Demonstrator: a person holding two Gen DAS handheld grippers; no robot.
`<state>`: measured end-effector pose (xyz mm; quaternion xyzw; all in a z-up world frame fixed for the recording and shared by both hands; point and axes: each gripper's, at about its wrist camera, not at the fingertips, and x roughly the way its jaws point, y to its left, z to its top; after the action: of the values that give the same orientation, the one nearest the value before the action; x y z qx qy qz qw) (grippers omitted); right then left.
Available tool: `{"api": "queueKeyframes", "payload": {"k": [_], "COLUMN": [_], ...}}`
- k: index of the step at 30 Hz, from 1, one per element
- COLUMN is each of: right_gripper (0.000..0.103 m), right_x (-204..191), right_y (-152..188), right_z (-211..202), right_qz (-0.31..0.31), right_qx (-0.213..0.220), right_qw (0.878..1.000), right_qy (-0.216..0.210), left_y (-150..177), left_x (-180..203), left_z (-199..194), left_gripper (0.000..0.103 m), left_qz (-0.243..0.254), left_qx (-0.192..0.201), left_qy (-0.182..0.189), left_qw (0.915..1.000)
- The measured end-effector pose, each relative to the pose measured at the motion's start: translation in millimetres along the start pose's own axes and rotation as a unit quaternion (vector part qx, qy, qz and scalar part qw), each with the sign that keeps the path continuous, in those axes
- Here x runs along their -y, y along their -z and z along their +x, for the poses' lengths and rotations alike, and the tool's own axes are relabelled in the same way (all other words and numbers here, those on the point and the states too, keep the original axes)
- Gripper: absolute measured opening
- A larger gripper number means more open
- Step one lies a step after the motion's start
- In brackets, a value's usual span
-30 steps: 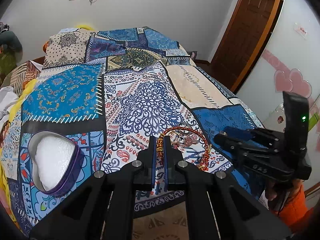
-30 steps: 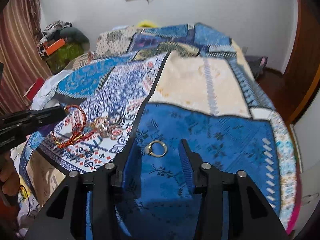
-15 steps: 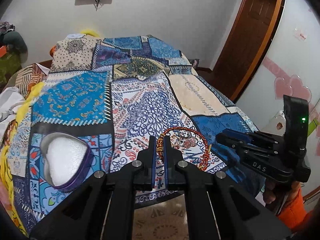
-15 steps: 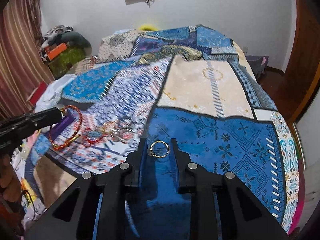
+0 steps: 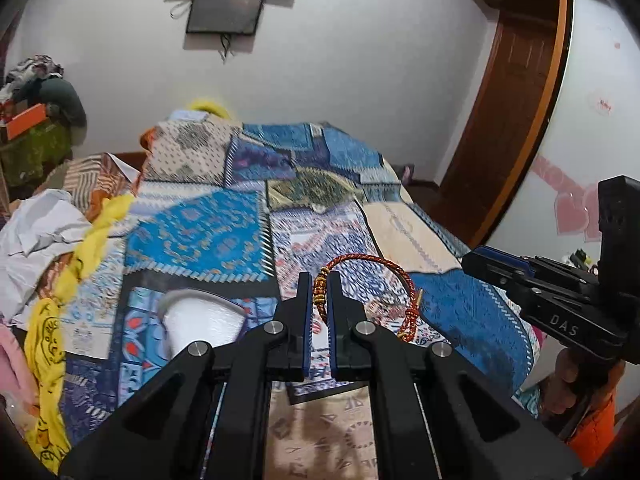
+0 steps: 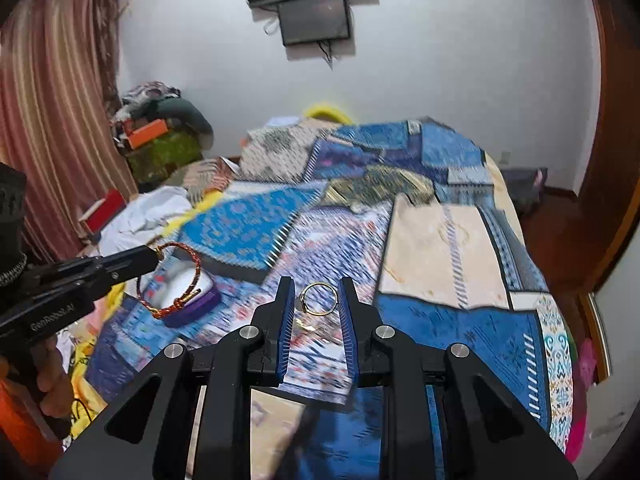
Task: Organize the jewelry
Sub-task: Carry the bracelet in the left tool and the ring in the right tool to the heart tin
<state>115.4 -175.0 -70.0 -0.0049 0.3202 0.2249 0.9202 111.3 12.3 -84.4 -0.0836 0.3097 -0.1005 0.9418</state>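
Note:
My left gripper [image 5: 319, 284] is shut on a red and gold braided bracelet [image 5: 376, 258] and holds it in the air above the bed. It also shows in the right wrist view [image 6: 176, 276]. My right gripper [image 6: 318, 292] is shut on a thin gold ring [image 6: 318, 299], lifted off the bedspread. A heart-shaped purple jewelry box [image 5: 200, 320] with white padding lies open on the bed at left, also seen in the right wrist view [image 6: 192, 300]. More small jewelry [image 6: 304, 324] lies blurred on the cover below the ring.
A patchwork bedspread [image 5: 208, 236] covers the bed. Crumpled white cloth [image 5: 36, 240] and a yellow cloth [image 5: 44, 332] lie at the left edge. A wooden door [image 5: 508, 100] stands at the right. The right gripper's body [image 5: 560, 308] is at right.
The right gripper has closed on the gold ring and lifted it off the blue patch. Both grippers have risen and tilted up; the left one still carries the bracelet.

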Motion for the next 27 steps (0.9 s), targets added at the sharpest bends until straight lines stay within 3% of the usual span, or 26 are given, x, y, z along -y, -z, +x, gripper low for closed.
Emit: {"api": "queueKeyframes", "payload": {"k": [13, 19, 27], "right_gripper": [0.020, 0.020, 0.020], "right_x": [-66.1, -93.3, -115.4], "right_y": [-18.1, -20.5, -18.1], "right_z": [0.7, 23.7, 63.5], "right_qz": [-0.035, -0.050, -0.069], "right_qx": [0.028, 0.014, -0.023], "right_qw": [0.998, 0.996, 0.995], "right_qy": [-0.044, -0.068, -0.075], "left_y": [1.6, 8.0, 18.9], "left_x": [-48.9, -76.3, -113.8], "left_z": [-46.3, -47.8, -15.9], "left_gripper": [0.005, 0.005, 0.005], "left_qz": [-0.017, -0.026, -0.055], "left_qx": [0.043, 0.040, 0.004], "left_qy": [-0.046, -0.067, -0.068], "left_qw": [0.9979, 0.9966, 0.9961]}}
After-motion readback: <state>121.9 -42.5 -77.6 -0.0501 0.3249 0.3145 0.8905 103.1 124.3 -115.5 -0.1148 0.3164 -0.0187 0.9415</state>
